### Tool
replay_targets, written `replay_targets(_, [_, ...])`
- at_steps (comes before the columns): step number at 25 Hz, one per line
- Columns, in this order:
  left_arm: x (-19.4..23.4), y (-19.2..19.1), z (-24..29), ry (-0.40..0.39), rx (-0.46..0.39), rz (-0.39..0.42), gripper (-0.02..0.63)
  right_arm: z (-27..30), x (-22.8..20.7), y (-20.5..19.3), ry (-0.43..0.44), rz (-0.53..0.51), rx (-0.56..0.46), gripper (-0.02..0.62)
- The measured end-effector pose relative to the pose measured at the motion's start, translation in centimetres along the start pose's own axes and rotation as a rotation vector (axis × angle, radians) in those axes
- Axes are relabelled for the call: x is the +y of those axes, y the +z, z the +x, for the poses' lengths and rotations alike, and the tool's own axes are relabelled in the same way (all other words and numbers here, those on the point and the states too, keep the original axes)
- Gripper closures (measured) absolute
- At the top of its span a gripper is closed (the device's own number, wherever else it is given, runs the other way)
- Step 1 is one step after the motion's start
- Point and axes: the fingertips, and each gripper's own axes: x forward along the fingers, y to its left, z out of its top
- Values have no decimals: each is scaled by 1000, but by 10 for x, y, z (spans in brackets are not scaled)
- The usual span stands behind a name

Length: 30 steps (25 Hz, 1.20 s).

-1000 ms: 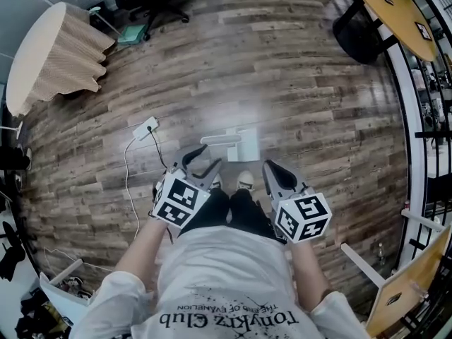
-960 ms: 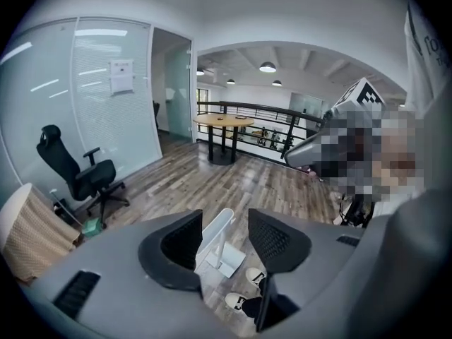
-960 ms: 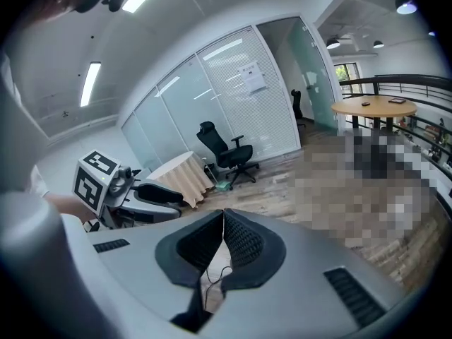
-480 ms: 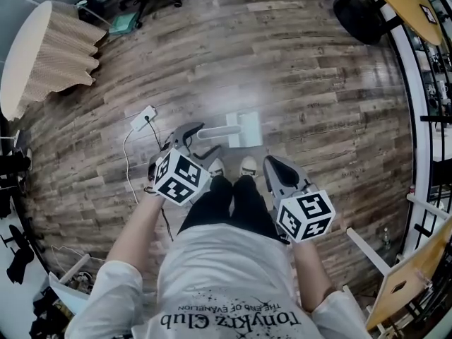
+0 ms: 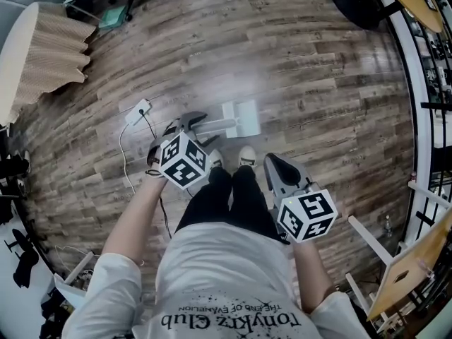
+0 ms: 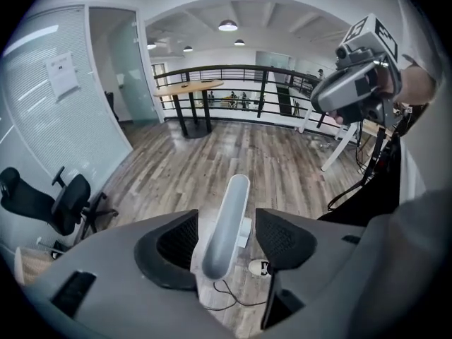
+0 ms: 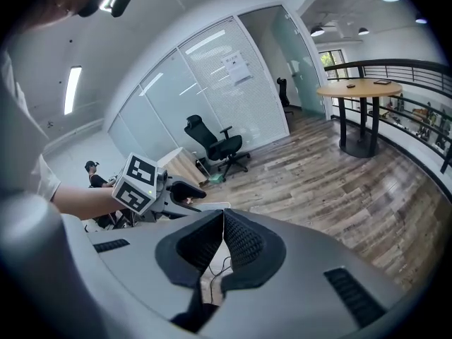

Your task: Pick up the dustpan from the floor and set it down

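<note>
On floor [image 5: 318,83], dustpan [image 5: 239,118], handle leftward

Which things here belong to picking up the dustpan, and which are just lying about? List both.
Job: dustpan; left gripper, jaws just opened wide, handle between them, not clamped.

Lying about: white power socket with cable; office chair; round table; right gripper, shut, idle.

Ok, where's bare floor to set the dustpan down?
Bare floor lies beyond the dustpan and on its right, out to the railing. It is crowded on its left, with plug and cable, and near the shoes.
</note>
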Motion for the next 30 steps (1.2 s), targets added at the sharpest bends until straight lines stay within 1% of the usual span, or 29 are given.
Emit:
replay_targets(8, [0,-5,23,-36,40,50,378,3,-7,-6,-14,12,12,569])
replay_targets(13, [-2,-5,30,-56,51,83,411,4,-9,-11,-21,27,18,569])
replay_targets(19, [-8,-13,38,-94,87,133,440,6,-9,-14,-27,36,12,569])
replay_targets(25, [-12,-10,41,-103,78,163,466,4,-12,-15,-31,42,11,569])
replay_targets(30, [-12,-12,37,-110,72,176,472,4,-7,-15,-31,42,12,569])
